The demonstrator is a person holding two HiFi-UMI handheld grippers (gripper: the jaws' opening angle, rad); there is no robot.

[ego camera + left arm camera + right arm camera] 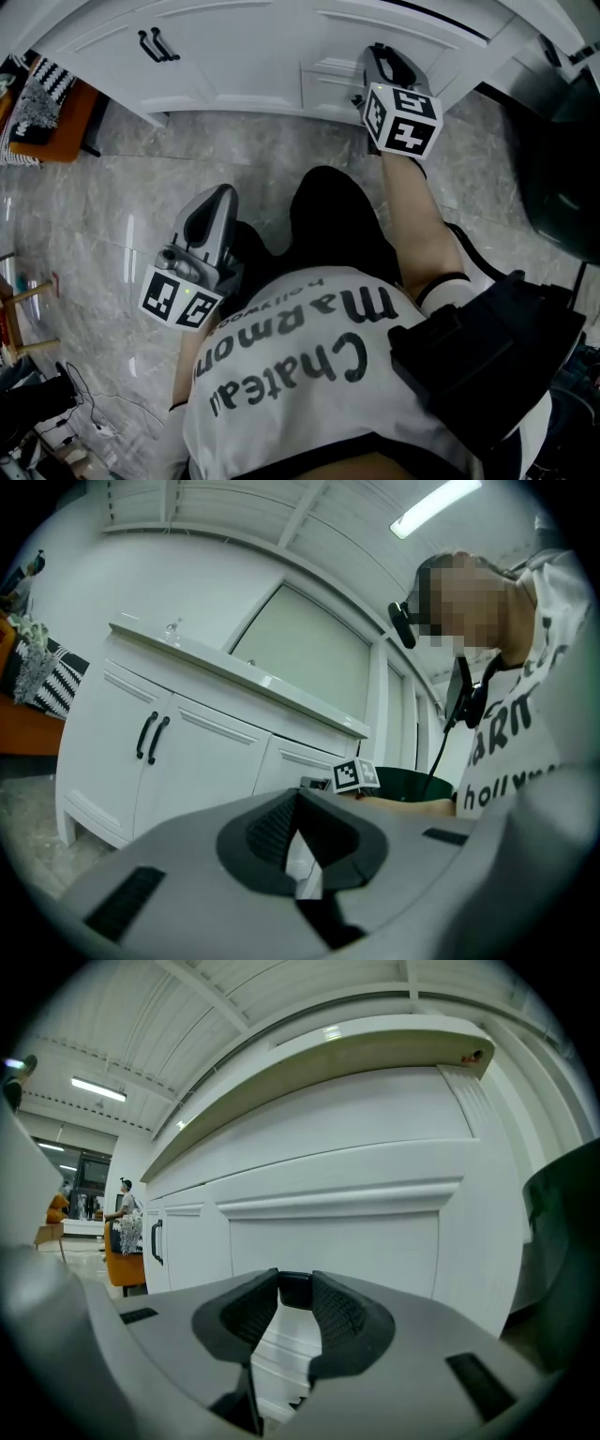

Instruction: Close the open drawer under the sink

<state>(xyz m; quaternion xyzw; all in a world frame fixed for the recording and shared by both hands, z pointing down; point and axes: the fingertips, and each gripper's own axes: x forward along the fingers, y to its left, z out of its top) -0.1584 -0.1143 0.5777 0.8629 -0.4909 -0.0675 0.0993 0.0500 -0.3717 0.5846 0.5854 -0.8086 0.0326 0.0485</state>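
Note:
A white vanity cabinet (234,52) runs along the top of the head view. My right gripper (375,54) reaches level to its right-hand drawer front (330,86). In the right gripper view the jaws (294,1283) stand shut on the drawer's black handle (295,1294), which fills the gap between the pads, with the white drawer panel (337,1241) just beyond. I cannot tell whether the drawer stands proud of the cabinet face. My left gripper (217,195) hangs over the marble floor beside the person's knee, well short of the cabinet; its jaws (298,799) are shut with nothing between them.
Double doors with black handles (157,44) (150,736) sit left of the drawer. An orange seat with a patterned cushion (42,108) stands at far left. A dark green bin (562,169) is right of the cabinet. Cables (84,412) lie at bottom left.

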